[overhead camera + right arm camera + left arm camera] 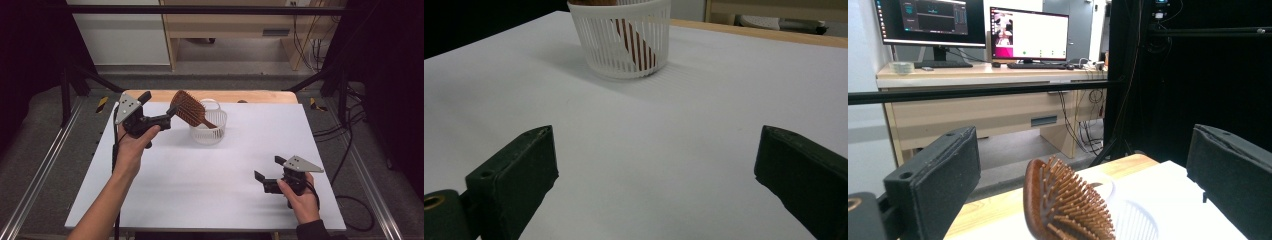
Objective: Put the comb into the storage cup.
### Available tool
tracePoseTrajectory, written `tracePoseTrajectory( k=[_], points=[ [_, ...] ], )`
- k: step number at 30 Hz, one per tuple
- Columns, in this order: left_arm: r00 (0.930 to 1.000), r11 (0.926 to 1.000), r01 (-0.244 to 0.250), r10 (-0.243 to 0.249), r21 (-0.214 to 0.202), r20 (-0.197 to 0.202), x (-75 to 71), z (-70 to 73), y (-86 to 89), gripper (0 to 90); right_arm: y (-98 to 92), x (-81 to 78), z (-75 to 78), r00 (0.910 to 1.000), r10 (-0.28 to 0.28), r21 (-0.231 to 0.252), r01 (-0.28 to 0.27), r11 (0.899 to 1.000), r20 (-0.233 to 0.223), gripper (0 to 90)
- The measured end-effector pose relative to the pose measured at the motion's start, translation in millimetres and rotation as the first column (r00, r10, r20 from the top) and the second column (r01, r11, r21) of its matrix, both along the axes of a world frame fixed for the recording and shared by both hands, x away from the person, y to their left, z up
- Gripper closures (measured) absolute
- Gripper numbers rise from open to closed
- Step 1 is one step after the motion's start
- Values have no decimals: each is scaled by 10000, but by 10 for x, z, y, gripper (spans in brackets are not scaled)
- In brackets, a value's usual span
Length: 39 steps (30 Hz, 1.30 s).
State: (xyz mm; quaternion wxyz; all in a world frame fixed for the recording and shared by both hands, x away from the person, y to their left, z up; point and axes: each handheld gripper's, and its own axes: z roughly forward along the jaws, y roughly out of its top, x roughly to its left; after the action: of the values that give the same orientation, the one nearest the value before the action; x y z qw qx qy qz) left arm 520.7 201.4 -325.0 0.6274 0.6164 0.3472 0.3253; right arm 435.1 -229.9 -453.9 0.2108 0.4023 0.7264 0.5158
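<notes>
Blk grippers (266, 170), grey tri plates, blk cables, dark sleeve (315, 231).

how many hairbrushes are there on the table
1. The brown hairbrush stands handle-down in the white slotted basket near the table's far edge, its bristled head leaning out toward the open left gripper.

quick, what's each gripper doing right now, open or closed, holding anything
Left gripper: open, holding nothing; the hairbrush stands in the white basket just ahead of it.
Right gripper: open, empty, low over the white table.

Hairbrush (190, 107) stands in the basket (214, 132) (handle down), left gripper (169, 113) beside.
</notes>
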Motion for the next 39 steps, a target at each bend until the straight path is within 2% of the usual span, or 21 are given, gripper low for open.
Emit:
tracePoseTrajectory(
  k=[12, 16, 25, 33, 39],
  points=[
    [9999, 9999, -80, 80, 81, -59, -116, -56, 232, 7, -12, 4, -3, 10000, -67, 98, 67, 9999, -6, 44],
    [9995, 9994, -306, 306, 174, 3, -153, -66, 323, 6, -12, 5, -5, 10000, -80, 94, 80, 9999, -10, 44],
    [9974, 9973, -725, 726, 94, -24, -232, -126, 570, 6, -16, 3, -3, 10000, -96, 106, 96, 9999, 8, 43],
    [9949, 9938, -1004, 1002, 486, 73, -332, -176, 780, 6, -25, -1, 3, 9999, -95, 150, 95, 9998, 45, 42],
    [9930, 9917, -1180, 1176, 512, 116, -425, -194, 924, 5, -65, 2, 19, 9995, -287, 251, 284, 9993, 102, 42]
  ],
)
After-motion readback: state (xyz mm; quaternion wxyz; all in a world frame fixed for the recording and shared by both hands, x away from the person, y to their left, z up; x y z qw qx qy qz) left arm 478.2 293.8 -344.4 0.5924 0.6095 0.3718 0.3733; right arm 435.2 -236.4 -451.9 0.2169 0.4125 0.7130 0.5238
